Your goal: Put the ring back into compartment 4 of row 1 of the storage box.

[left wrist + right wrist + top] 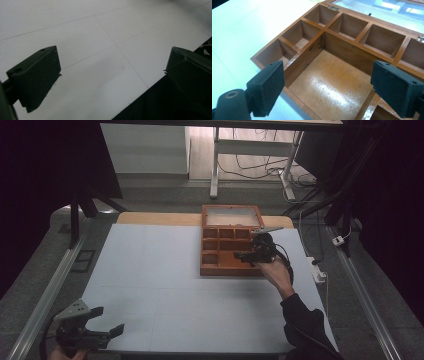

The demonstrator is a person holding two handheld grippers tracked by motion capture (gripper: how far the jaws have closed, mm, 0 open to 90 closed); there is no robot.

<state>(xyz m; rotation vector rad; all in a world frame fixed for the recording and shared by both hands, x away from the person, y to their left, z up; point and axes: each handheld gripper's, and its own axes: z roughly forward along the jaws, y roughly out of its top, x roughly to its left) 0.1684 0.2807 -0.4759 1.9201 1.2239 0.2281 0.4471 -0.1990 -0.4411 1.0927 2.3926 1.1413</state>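
Observation:
A brown wooden box with several empty compartments stands right of the table's middle. Its glass-paned lid lies open flat behind it. My right gripper hovers over the box's right part, a hand behind it. In the right gripper view its jaws stand wide apart above the large empty compartment, whose dividing wall runs between them, and nothing is held. My left gripper rests low at the table's front left corner. Its jaws are open over bare white tabletop.
The white tabletop stretches left of the box. Metal rails run along both sides of the table. A white power strip with cables lies off the right edge. Desk legs and cables stand beyond the far edge.

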